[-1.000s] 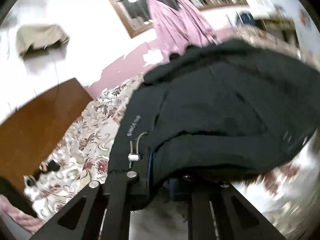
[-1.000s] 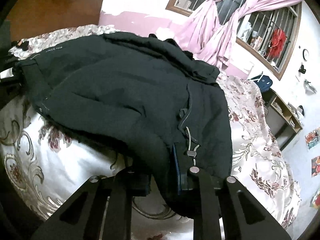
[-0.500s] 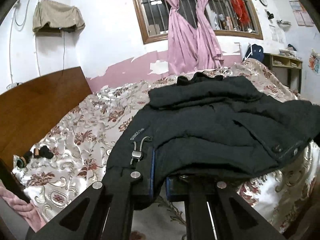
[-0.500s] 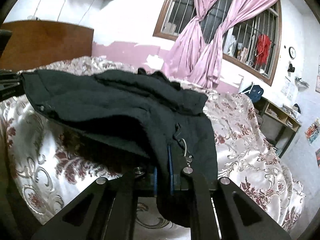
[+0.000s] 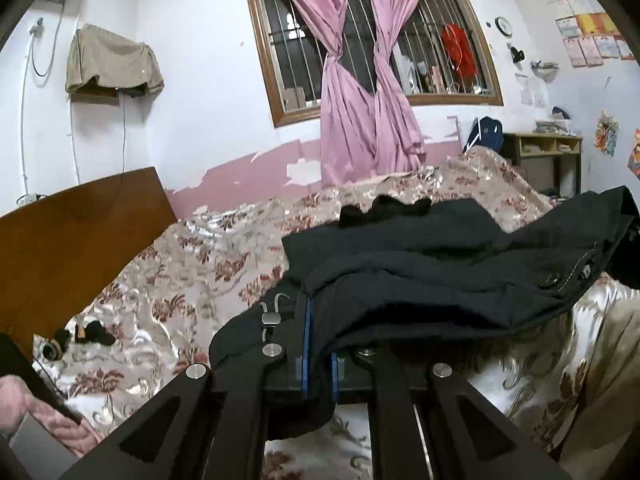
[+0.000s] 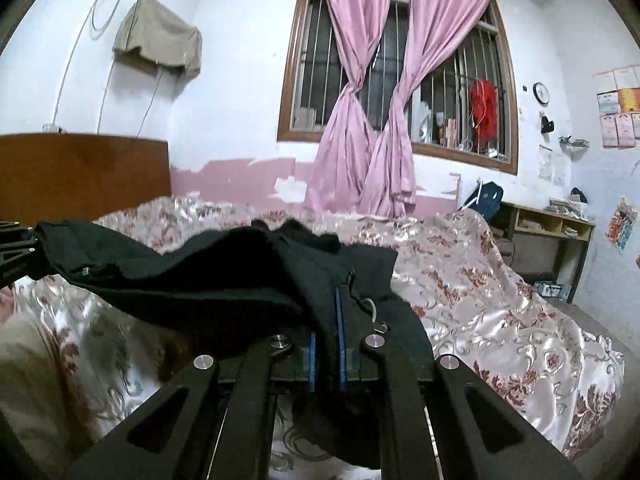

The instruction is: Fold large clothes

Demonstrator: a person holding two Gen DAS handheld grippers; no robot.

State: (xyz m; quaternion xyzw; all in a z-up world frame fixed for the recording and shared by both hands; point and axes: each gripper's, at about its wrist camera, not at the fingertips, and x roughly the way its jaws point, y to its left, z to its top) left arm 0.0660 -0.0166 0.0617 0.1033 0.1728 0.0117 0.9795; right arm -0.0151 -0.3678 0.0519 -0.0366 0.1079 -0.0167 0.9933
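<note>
A large black padded jacket point(image 5: 432, 264) lies across the flowered bedspread point(image 5: 192, 280), its near hem lifted off the bed. My left gripper point(image 5: 319, 344) is shut on the hem's left corner, next to a drawcord toggle point(image 5: 270, 317). My right gripper point(image 6: 325, 336) is shut on the hem's right corner; the jacket point(image 6: 224, 268) stretches away to the left in that view. The left gripper point(image 6: 16, 248) shows at the far left edge there, gripping the other corner. The fingertips are hidden in the fabric.
A brown wooden headboard point(image 5: 68, 248) stands at the left. Small dark items point(image 5: 86, 332) lie on the bed near it. A barred window with pink curtains point(image 5: 360, 92) is behind the bed. A wooden shelf desk point(image 6: 548, 232) stands at the right.
Both grippers have tilted from looking down at the jacket to looking level across the bed. The held hem has risen and the jacket now hangs stretched between the two grippers.
</note>
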